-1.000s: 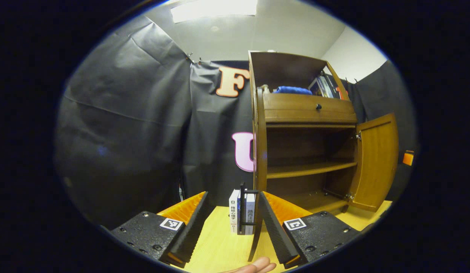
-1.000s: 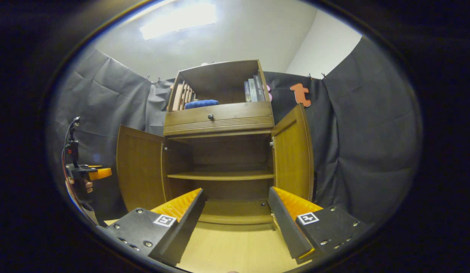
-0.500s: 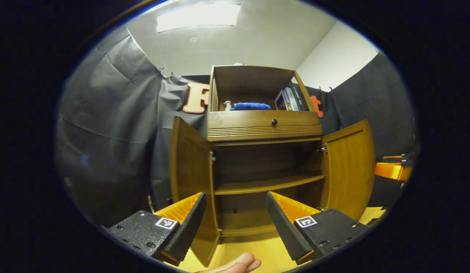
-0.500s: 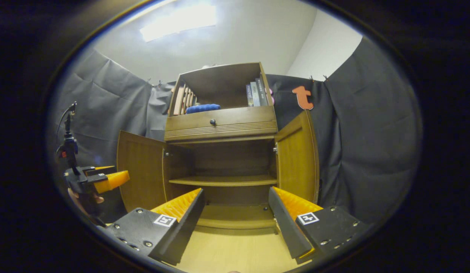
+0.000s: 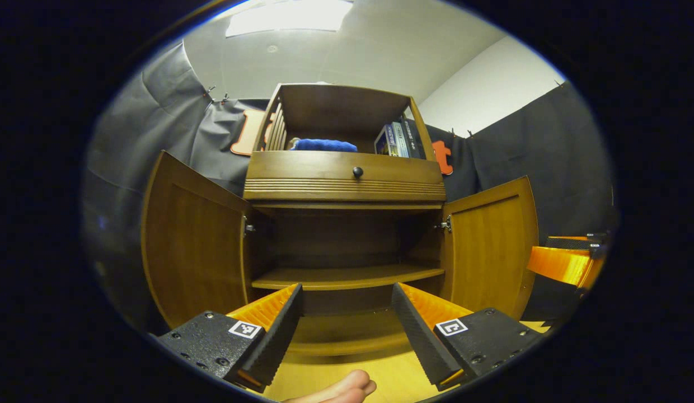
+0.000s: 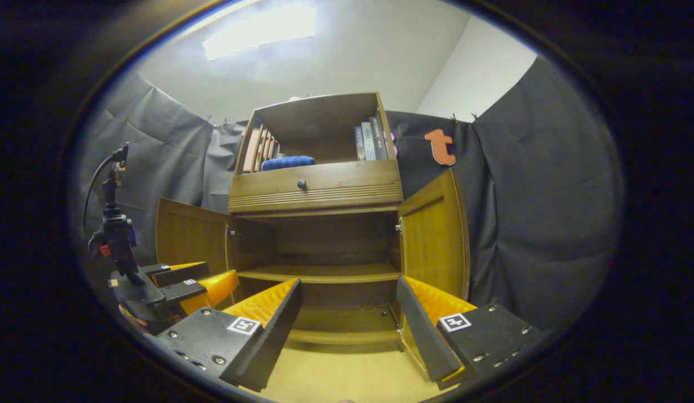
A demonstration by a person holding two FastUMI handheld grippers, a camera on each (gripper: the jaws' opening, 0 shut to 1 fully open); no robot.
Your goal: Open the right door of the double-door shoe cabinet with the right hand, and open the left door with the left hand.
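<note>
The brown double-door shoe cabinet [image 5: 347, 184] stands in front of me with both lower doors swung outward. In the left gripper view the left door [image 5: 193, 246] and the right door [image 5: 487, 246] frame the dark inside. My left gripper [image 5: 347, 291] is open, holds nothing and faces the cabinet's middle, short of it. My right gripper [image 6: 348, 282] is open too, apart from the right door [image 6: 434, 235] and the left door [image 6: 190, 235]. The left gripper [image 6: 179, 285] shows low at the left of the right gripper view. The right gripper [image 5: 565, 263] shows at the far right of the left gripper view.
Inside, a shelf [image 5: 347, 275] splits the lower compartment. Above it is a drawer with a dark knob [image 5: 357, 172], then an open top shelf with a blue cloth [image 5: 324, 145] and books [image 5: 397, 140]. The cabinet stands on a yellow wooden surface [image 5: 392, 375]. A hand's fingers [image 5: 341, 392] show at the bottom.
The left gripper has swung from beside the cabinet's left side to face its front, coming closer to the right gripper. The right gripper has hardly moved. Both doors stay open.
</note>
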